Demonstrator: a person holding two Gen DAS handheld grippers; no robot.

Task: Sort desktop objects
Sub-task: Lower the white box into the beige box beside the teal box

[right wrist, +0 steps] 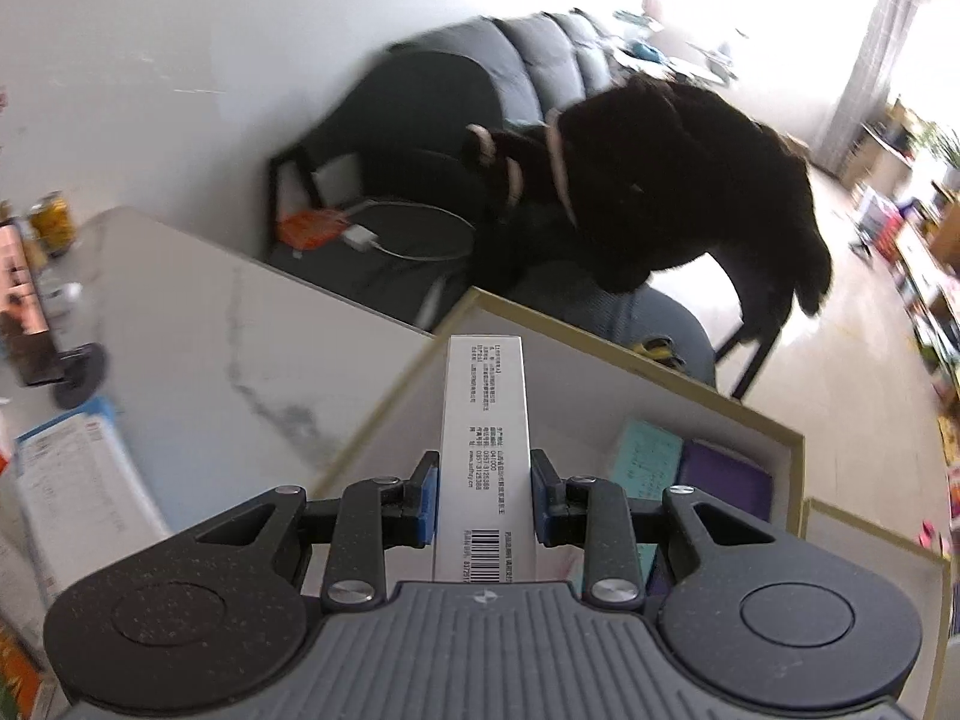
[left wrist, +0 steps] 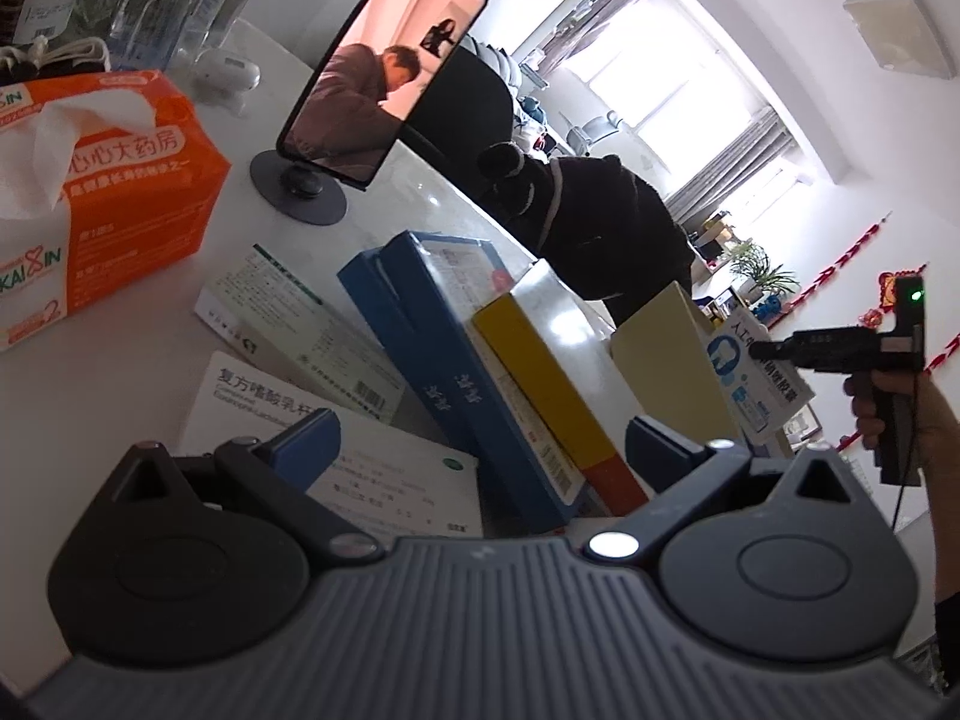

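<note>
On the white marble tabletop [left wrist: 432, 204] in the left wrist view, an orange tissue box [left wrist: 108, 192] sits at ten o'clock and a phone on a round stand [left wrist: 384, 60] rises at twelve, both behind a loose heap of medicine boxes: a white green-striped box [left wrist: 288, 324], a blue box [left wrist: 444, 336] leaning at centre, and a yellow box [left wrist: 540, 378] propped against it. The left gripper [left wrist: 480, 450] hangs over this heap with its jaws spread wide and nothing between them. At three o'clock the right hand [left wrist: 900, 414] grips its tool by the handle. In the right wrist view the right gripper [right wrist: 483, 495] is clamped on a white medicine box [right wrist: 486, 420] with a barcode, pointing toward twelve above the open cardboard box [right wrist: 600, 330], where teal and purple packs [right wrist: 690, 468] lie at three o'clock.
</note>
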